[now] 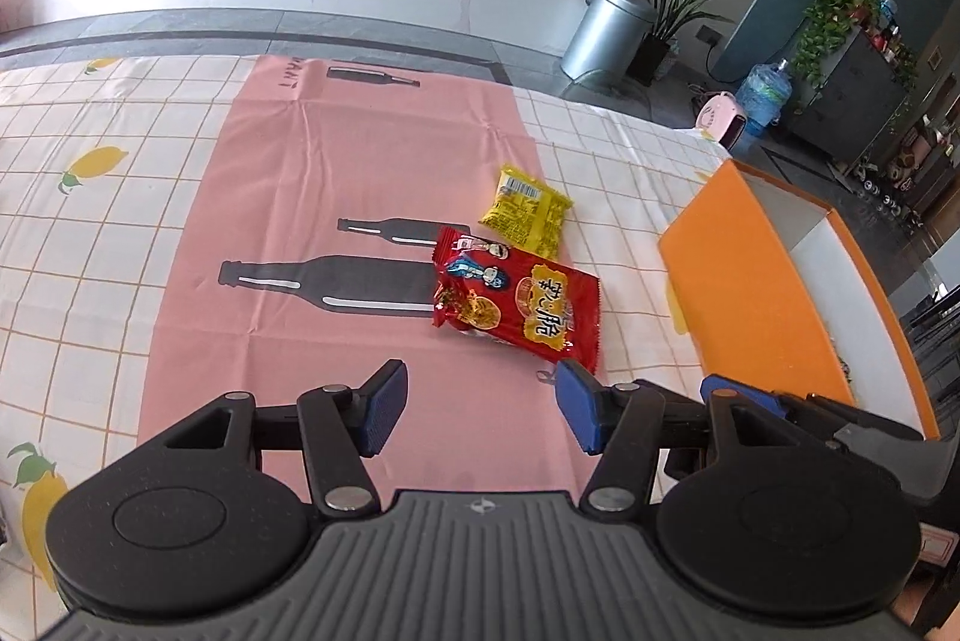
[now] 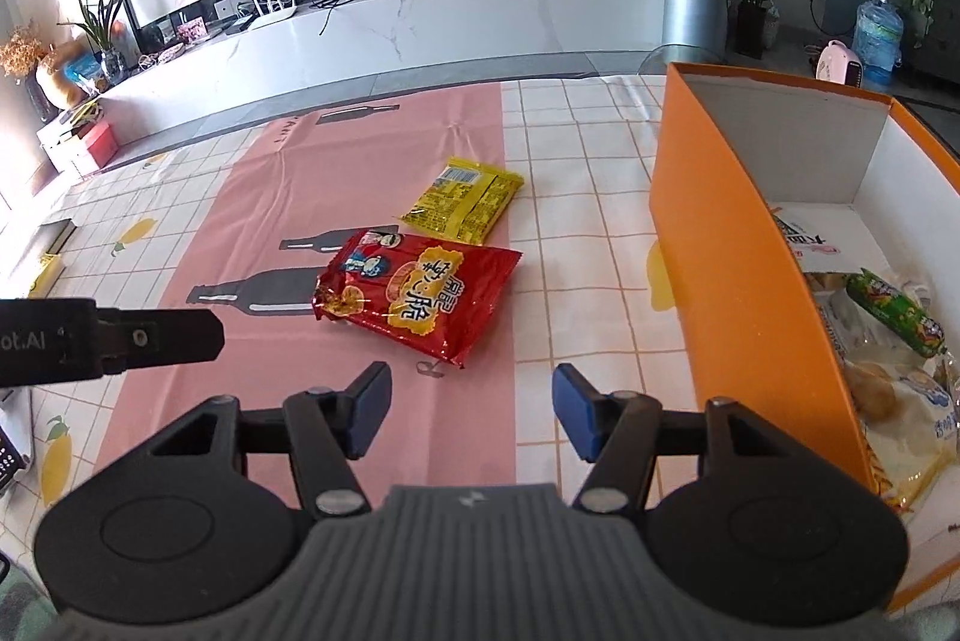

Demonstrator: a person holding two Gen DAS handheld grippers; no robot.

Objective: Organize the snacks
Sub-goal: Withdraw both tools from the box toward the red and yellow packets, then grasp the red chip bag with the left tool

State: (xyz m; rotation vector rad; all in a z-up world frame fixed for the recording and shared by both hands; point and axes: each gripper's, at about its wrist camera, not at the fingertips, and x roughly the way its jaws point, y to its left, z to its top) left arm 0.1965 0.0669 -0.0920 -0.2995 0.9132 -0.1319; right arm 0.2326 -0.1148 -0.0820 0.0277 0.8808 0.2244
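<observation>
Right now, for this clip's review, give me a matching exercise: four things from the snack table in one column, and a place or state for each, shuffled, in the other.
Things:
1. red crinkly snack bag
2. yellow flat snack packet
3. green wrapped sausage stick
4. orange cardboard box

Places or states:
A. lies inside the box
B. stands open-topped at the table's right side
C. straddles the pink mat's edge, nearest the grippers
D. lies just beyond the red bag, barcode side up

Pairs: 1-C, 2-D, 3-A, 4-B
</observation>
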